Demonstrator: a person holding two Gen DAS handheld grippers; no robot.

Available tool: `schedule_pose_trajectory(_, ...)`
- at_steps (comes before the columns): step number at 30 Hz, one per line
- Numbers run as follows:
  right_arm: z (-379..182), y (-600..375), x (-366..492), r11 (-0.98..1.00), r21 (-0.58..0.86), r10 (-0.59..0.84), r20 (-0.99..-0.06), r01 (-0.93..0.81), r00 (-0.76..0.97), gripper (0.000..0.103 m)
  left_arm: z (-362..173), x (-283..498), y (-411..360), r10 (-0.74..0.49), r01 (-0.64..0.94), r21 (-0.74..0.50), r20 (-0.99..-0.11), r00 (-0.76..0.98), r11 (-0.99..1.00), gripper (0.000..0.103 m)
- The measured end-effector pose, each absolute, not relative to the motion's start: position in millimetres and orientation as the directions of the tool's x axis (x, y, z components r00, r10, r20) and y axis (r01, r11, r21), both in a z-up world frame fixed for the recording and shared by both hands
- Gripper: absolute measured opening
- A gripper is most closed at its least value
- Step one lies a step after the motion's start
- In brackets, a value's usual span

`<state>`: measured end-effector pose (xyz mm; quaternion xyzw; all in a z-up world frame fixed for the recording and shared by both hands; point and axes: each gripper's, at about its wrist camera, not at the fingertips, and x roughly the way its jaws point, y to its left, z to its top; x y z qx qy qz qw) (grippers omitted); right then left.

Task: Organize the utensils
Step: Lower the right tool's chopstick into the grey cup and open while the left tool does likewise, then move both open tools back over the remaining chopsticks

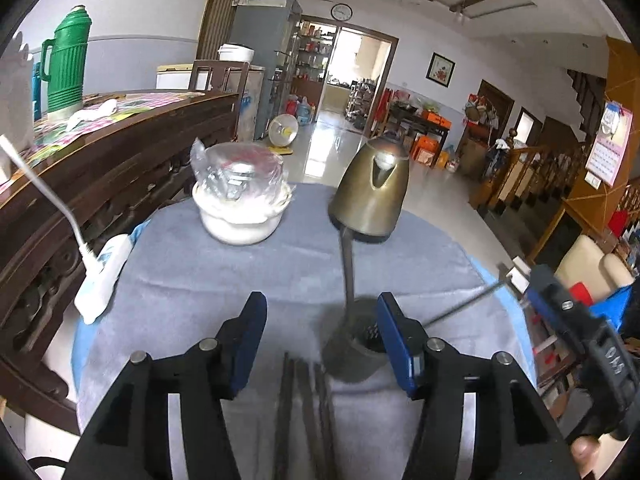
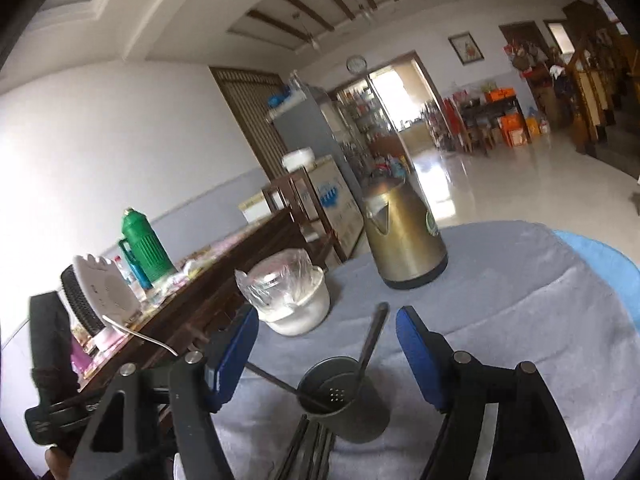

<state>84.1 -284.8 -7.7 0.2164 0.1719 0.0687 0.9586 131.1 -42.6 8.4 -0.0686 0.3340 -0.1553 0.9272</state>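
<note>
A round table [image 1: 248,280] covered with a grey-blue cloth stands in a large room with a glossy pale tiled floor, white walls and a ceiling crossed by dark beams. On the cloth, towards the far side, a brass-coloured electric kettle [image 1: 372,192] sits beside a white bowl [image 1: 240,216] wrapped in clear plastic. A dark carved wooden sideboard [image 1: 100,184] runs along the left of the table and bears a green thermos [image 1: 68,60]; a white power strip [image 1: 102,276] lies at the table's left edge with its cord rising. A wall clock [image 1: 341,12] hangs above an open doorway at the back.

A grey metal utensil holder [image 2: 340,398] with a perforated bottom stands on the cloth near the table's near edge. A spoon [image 2: 372,340] leans upright in it, and a thin rod-like utensil [image 2: 276,380] slants out of it to the left. Dark chopsticks [image 2: 308,448] lie on the cloth just in front of it.

The left gripper [image 1: 320,340] stands open with nothing pressed between its blue pads; the holder is just inside its right finger. The right gripper [image 2: 326,352] is spread wide, the holder between its fingers, touching neither.
</note>
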Motion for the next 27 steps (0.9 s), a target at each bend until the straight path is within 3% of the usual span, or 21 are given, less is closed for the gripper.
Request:
schedule_pose_trajectory(8, -33.0, -293.7, 32.4, 0.906, 0.421, 0.206, -0.369, -0.035, 0.906, 0.073, -22.2, 87.5, -48.3, -0.237, 0.232, -0.102, -0.688, 0.686, 0.967, 0.059)
schedule_pose_trajectory(11, -51.7, -291.5, 20.3, 0.912, 0.41, 0.217, -0.428, -0.025, 0.877, 0.067, -37.5, 71.3, -55.2, -0.205, 0.241, -0.055, -0.726, 0.657, 0.969, 0.061)
schedule_pose_trajectory(13, -63.2, -288.8, 15.5, 0.913, 0.407, 0.227, -0.468, -0.019, 0.854, 0.055, -49.8, 59.9, -58.1, -0.178, 0.248, -0.02, -0.75, 0.637, 0.969, 0.062)
schedule_pose_trajectory(16, -85.0, -283.6, 8.4, 0.914, 0.406, 0.257, -0.536, -0.022, 0.804, 0.046, -63.7, 47.9, -57.4, -0.145, 0.257, 0.024, -0.774, 0.617, 0.966, 0.062)
schedule_pose_trajectory(22, -117.8, -271.6, 0.9, 0.906, 0.423, 0.305, -0.612, -0.023, 0.73, 0.046, -78.2, 45.2, -45.0, -0.094, 0.202, 0.029, -0.814, 0.574, 0.979, 0.062)
schedule_pose_trajectory(27, -116.6, -261.0, 3.8, 0.904, 0.426, 0.327, -0.623, -0.042, 0.71, 0.047, -83.7, 47.1, -42.5, -0.036, 0.165, 0.072, -0.819, 0.572, 0.984, 0.062)
